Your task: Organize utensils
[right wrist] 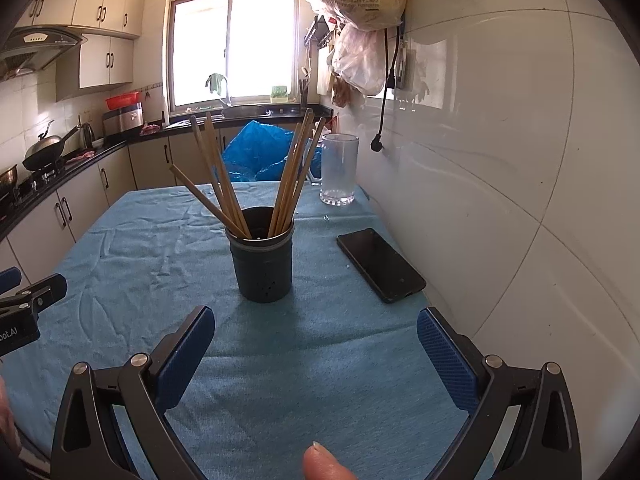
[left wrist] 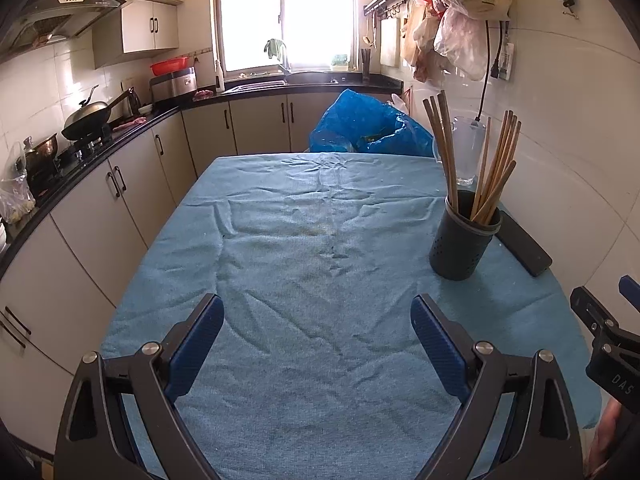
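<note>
Wooden chopsticks [right wrist: 224, 184], two fanned bunches, upright in dark perforated holder [right wrist: 262, 264] on the blue-clothed table [right wrist: 160, 248], toward the wall side. Black phone [right wrist: 380, 264] beside holder; clear glass [right wrist: 338, 170] behind. Left tool [left wrist: 318, 344]: spread, holding nothing. Right tool [right wrist: 316, 354]: spread, holding nothing.

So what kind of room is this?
A home kitchen, most likely: a wok sits on the stove, a sink lies under the window, and chopsticks stand in a holder on the table.
</note>
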Available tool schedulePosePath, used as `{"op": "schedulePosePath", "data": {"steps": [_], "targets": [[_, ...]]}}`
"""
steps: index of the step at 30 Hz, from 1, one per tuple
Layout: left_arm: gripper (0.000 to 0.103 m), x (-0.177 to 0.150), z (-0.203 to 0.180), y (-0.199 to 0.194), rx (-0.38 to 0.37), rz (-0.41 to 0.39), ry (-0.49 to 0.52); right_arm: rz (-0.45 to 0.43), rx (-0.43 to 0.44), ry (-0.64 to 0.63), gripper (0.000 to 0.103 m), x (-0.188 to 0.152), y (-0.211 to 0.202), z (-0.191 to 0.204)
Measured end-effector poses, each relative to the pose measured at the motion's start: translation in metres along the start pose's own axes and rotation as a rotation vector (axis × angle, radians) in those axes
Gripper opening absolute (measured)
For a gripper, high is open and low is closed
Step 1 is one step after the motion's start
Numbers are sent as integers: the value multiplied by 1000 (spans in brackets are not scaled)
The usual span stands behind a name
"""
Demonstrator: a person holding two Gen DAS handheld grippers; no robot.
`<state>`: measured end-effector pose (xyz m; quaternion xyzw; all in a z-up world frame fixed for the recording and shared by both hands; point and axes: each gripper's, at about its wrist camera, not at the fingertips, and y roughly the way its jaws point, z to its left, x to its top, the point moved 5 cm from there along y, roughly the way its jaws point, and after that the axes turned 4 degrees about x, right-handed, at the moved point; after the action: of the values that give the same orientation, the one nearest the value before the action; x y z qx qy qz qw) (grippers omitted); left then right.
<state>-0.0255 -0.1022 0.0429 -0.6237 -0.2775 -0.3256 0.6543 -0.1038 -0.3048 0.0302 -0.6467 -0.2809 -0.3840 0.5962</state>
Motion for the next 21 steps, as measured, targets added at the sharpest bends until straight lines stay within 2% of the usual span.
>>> {"op": "schedulePosePath", "data": {"steps": [21], "targets": [[94, -3, 0, 1, -2, 3, -3, 21, 5, -19, 103, -4, 1, 8]]}}
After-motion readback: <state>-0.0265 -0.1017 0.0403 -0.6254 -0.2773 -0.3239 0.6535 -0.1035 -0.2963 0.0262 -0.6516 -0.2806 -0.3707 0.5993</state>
